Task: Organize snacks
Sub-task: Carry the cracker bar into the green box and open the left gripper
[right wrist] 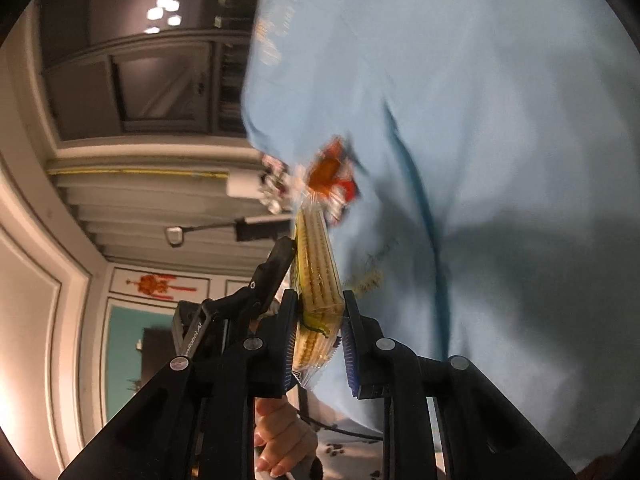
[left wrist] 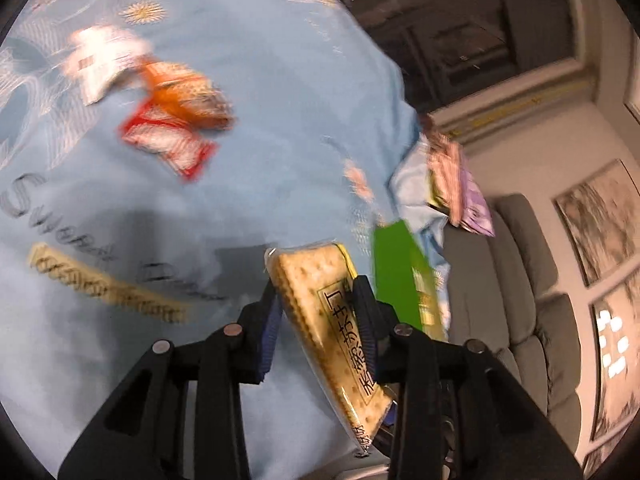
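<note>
One cracker pack (left wrist: 320, 316), clear wrap, black lettering, pinched in left gripper (left wrist: 316, 304), held above light blue flowered cloth (left wrist: 248, 128). Right gripper (right wrist: 320, 312) also clamped round same cracker pack (right wrist: 318, 280), from its other end. Cloth (right wrist: 500, 120) carries three loose packs mid-cloth, touching: white (left wrist: 105, 65), orange (left wrist: 188, 94), red-edged (left wrist: 168, 140). Green box (left wrist: 400, 276) at cloth's right edge, one. Beyond it, bunch of small sachets (left wrist: 456, 184), too blurry to count. No containers visible. Bare hand (right wrist: 282, 436) at bottom of right view.
</note>
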{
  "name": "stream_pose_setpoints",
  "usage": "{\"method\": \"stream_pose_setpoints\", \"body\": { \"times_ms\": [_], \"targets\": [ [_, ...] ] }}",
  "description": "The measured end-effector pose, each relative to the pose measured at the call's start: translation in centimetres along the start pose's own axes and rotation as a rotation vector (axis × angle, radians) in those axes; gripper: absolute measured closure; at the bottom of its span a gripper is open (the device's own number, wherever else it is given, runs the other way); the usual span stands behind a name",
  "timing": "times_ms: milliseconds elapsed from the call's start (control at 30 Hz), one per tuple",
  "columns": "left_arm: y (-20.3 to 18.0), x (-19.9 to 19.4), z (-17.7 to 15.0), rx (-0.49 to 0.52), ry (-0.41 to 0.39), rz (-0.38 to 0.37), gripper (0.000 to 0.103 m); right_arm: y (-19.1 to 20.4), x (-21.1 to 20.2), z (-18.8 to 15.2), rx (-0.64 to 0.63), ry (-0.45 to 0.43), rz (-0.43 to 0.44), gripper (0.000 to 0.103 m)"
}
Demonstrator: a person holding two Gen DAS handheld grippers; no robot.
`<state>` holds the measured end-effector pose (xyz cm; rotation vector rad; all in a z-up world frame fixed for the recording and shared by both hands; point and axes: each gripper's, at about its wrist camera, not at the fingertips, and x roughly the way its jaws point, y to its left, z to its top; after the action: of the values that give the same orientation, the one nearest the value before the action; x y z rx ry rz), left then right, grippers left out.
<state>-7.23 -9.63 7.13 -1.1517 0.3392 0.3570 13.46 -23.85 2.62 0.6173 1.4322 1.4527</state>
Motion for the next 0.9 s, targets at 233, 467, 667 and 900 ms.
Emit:
{"method": "stream_pose_setpoints", "body": {
  "times_ms": [233,467,667,900],
  "targets": [
    [-8.9,6.9,0.4,0.109,0.080,-0.081,0.067,3.4,-8.1,4.2,-0.118,-0.188,-0.088,0.079],
    [-15.5,14.5,-0.3,0.171,0.156,-0.131,0.067,2.4,-16.0,9.4,-0.131,-0.343,-0.096,0.079],
    [-20.3,22.6,-1.9,0.267,0.255,-0.067,0.066,-0.9,-20.8,13.2,-0.067,-0.435,-0.113,0.078],
    [-21.5,27.7,-5.2,0.437,0.342,0.105,0.061,-3.3,-23.3,14.5,0.012,-0.481,-0.254,0.078]
  ]
}}
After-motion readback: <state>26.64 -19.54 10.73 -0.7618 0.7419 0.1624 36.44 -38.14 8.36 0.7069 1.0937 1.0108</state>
